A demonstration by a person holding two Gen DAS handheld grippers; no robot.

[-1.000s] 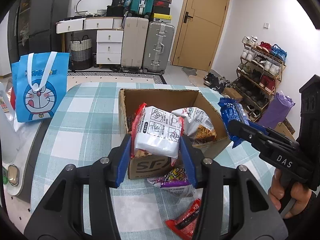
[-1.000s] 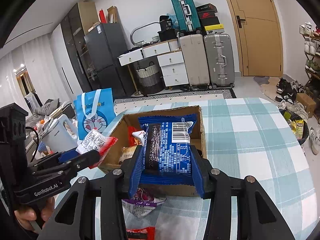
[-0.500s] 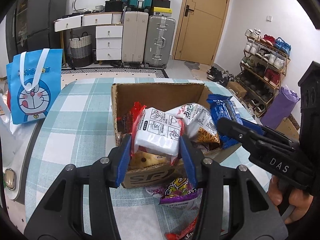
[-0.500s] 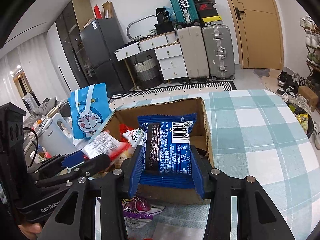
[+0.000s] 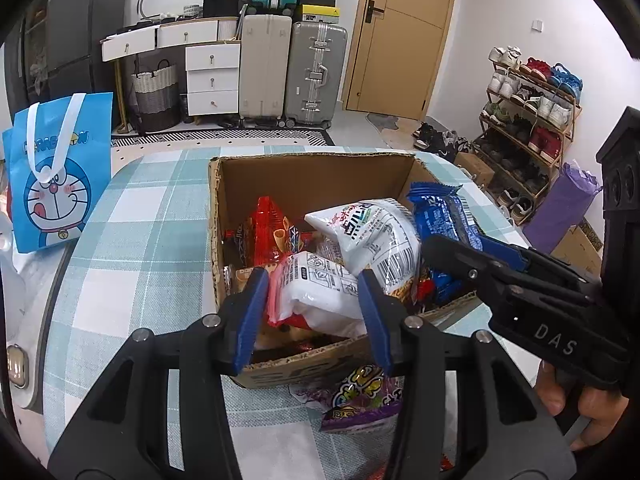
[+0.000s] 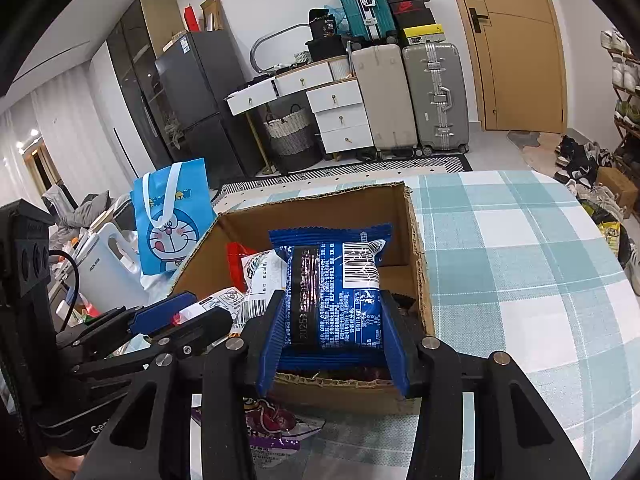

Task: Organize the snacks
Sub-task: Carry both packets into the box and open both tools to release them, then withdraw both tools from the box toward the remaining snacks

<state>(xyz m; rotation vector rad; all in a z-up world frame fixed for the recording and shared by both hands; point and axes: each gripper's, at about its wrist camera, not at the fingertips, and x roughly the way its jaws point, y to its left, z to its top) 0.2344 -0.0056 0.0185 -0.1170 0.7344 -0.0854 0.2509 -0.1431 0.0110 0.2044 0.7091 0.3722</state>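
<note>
One cardboard box (image 5: 312, 172), two grippers, three suitcases, one blue bag (image 5: 60, 168)

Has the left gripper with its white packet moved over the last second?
Yes. The left gripper has carried the white packet forward and down, from above the cardboard box's near wall to inside its opening.

1. Open cardboard box (image 5: 218, 216) sits on the checked surface (image 5: 132, 236), holding a red packet (image 5: 266, 228) and a large white bag (image 5: 376, 232).
2. White packet (image 5: 320, 292), red-edged, is over the box's near edge.
3. Blue packet (image 6: 334, 300) is upright over the box.
4. Purple packet (image 5: 362, 400) lies outside, against the box's front.
</note>
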